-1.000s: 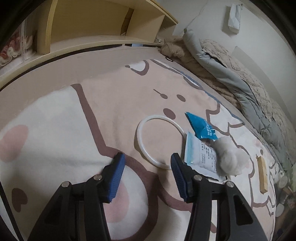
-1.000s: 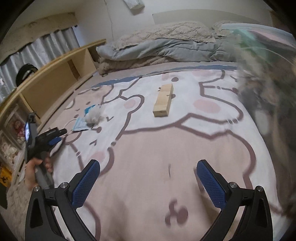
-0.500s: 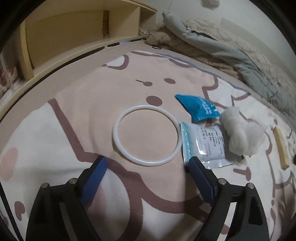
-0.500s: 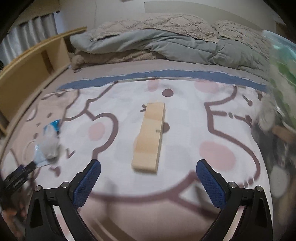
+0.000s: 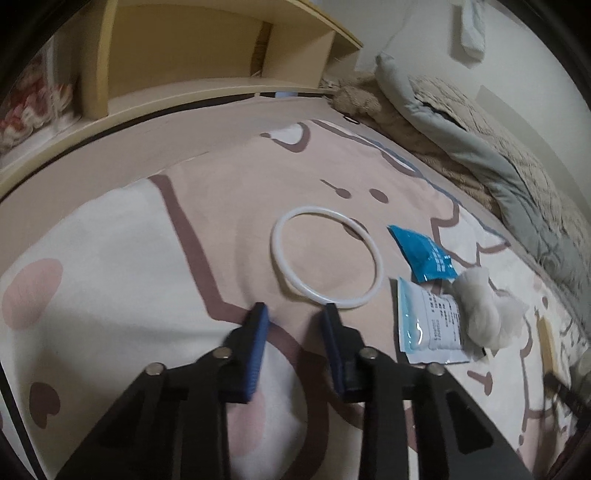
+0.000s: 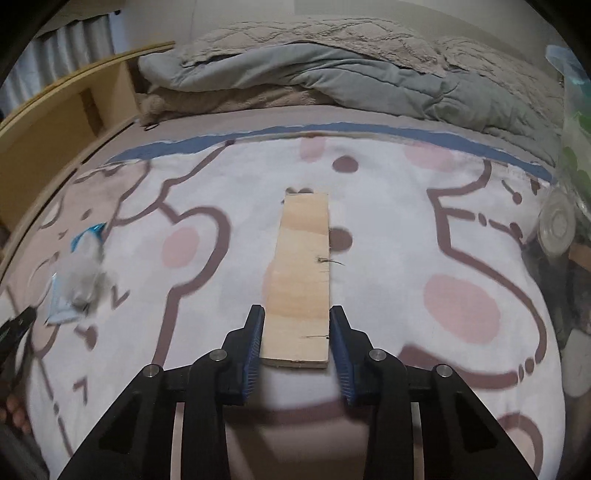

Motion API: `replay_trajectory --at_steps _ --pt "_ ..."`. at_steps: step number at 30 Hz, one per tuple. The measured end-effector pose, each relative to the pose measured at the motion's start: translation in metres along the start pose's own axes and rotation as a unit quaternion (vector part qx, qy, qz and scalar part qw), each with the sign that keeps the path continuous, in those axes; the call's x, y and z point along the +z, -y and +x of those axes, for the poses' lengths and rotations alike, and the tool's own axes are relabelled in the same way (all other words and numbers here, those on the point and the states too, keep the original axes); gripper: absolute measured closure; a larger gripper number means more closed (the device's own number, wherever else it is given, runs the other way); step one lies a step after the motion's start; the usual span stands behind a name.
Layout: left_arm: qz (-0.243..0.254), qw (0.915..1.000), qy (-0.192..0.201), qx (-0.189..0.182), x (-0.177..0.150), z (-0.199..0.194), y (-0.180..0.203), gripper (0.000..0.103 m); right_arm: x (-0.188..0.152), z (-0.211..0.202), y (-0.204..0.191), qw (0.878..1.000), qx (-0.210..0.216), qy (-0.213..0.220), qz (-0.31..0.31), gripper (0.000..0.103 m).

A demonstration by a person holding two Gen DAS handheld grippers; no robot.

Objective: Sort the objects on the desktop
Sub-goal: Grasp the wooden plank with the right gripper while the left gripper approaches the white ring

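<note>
Bedroom, dim indoor light. Bed covered by a cartoon-print sheet [image 6: 406,229]: white and beige ground, brown outlines, pink blotches, blue band toward the head end. Grey-and-beige quilted duvet [image 6: 332,74] bunched at the head, against a pale wall [image 5: 535,92]. Light wooden shelf unit [image 5: 207,48] along the bed's side, open compartments, mostly bare. Red-and-white item [image 5: 33,99] at the shelf's far left, blurred, possibly packaging. Grey curtain [image 6: 62,55] beyond the shelf. White object [image 5: 472,26] hanging on the wall, unclear.
</note>
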State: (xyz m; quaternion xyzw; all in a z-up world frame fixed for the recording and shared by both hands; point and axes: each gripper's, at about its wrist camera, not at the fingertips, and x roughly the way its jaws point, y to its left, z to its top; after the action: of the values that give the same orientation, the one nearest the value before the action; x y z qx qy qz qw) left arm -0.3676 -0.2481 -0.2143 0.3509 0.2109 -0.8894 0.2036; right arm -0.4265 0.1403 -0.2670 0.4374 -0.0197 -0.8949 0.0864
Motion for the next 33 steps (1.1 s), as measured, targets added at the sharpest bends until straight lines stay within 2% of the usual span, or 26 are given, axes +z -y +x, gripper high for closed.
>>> replay_trajectory --at_steps 5,11,15,19,23,27,28,29,31,33 --pt "-0.022 0.9996 -0.001 -0.017 0.001 0.0 -0.007 0.082 -0.041 -0.029 0.001 1.0 0.03 -0.002 -0.008 0.069" --pt "-0.063 0.9948 -0.001 -0.08 0.004 -0.006 -0.022 0.082 -0.1 -0.075 -0.002 0.998 0.067 -0.01 -0.014 0.069" --pt "-0.077 0.9921 -0.002 -0.099 0.006 -0.008 -0.024 0.081 -0.135 -0.106 -0.007 0.996 0.081 -0.017 -0.026 0.069" --pt "-0.069 0.9909 0.003 -0.116 0.009 -0.01 -0.016 0.06 -0.166 -0.129 -0.019 0.996 0.069 -0.015 -0.051 0.069" --pt "-0.055 0.9926 0.0 -0.108 0.014 -0.002 -0.005 0.059 -0.186 -0.14 -0.036 0.996 0.033 0.004 -0.087 0.069" --pt "-0.075 0.991 0.0 -0.11 0.019 0.008 -0.007 0.059 -0.189 -0.138 -0.04 0.995 0.016 0.012 -0.102 0.069" --pt "-0.083 0.9901 0.001 -0.113 0.02 0.01 -0.009 0.064 -0.188 -0.137 -0.039 0.995 0.017 0.013 -0.101 0.069" --pt "-0.092 0.9894 0.0 -0.113 0.02 0.012 -0.012 0.074 -0.189 -0.137 -0.038 0.995 0.018 0.013 -0.1 0.069" --pt "-0.112 0.9874 -0.005 -0.111 0.019 0.019 -0.02 0.087 -0.19 -0.137 -0.04 0.994 0.014 0.015 -0.104 0.069" --pt "-0.131 0.9837 -0.005 -0.123 0.018 0.02 -0.028 0.091 -0.192 -0.137 -0.042 0.994 0.007 0.018 -0.11 0.069"
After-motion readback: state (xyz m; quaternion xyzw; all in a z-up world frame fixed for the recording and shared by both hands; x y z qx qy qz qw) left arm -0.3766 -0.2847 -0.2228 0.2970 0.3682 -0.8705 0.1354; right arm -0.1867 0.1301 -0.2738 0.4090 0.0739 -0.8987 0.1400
